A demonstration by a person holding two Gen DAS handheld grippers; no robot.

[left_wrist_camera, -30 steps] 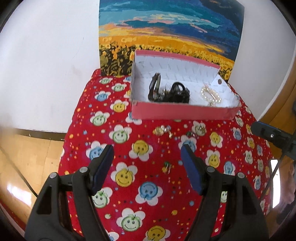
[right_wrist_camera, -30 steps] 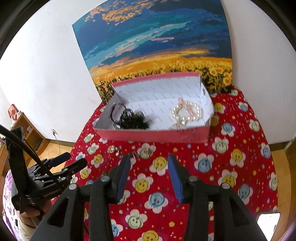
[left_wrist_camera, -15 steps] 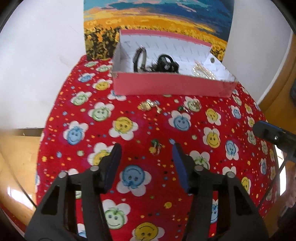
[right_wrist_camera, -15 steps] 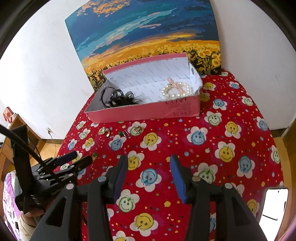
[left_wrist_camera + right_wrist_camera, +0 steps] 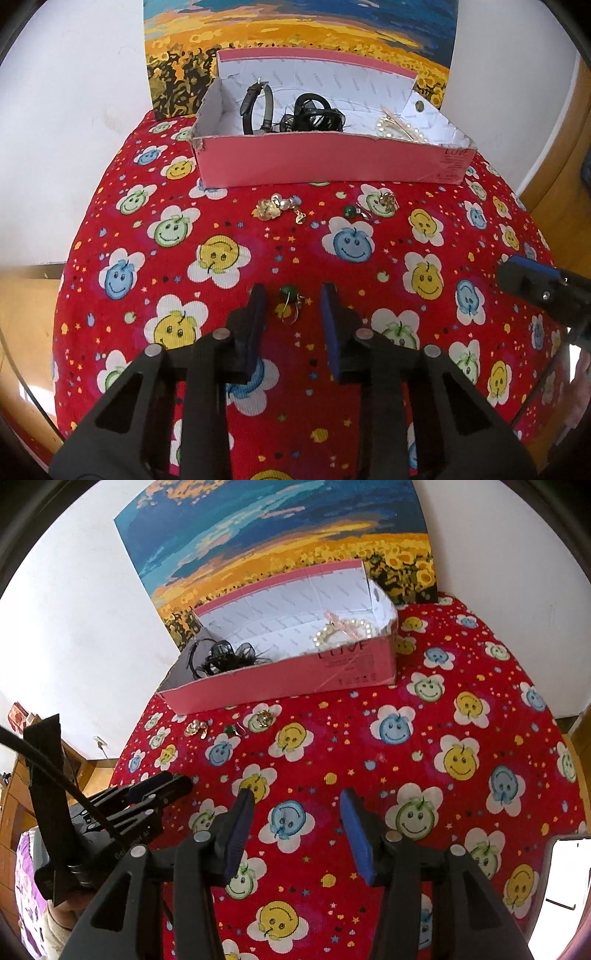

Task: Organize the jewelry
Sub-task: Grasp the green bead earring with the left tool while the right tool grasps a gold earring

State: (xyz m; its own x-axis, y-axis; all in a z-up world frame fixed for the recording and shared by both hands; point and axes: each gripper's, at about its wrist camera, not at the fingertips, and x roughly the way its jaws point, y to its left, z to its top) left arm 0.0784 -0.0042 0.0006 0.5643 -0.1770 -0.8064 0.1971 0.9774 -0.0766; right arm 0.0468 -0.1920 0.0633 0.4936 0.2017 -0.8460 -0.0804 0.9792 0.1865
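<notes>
The green bead earring lies on the cloth well in front of the pink box, between the spread left tongs (right tongs spread, empty); light, tiny, slippery, so pinch its bead.

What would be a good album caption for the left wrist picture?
Open left gripper straddles a green earring on the smiley tablecloth before the pink box.

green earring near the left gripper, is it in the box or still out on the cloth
Out. The green earring lies on the red cloth between the open fingers of the left gripper, well short of the pink box.
</notes>
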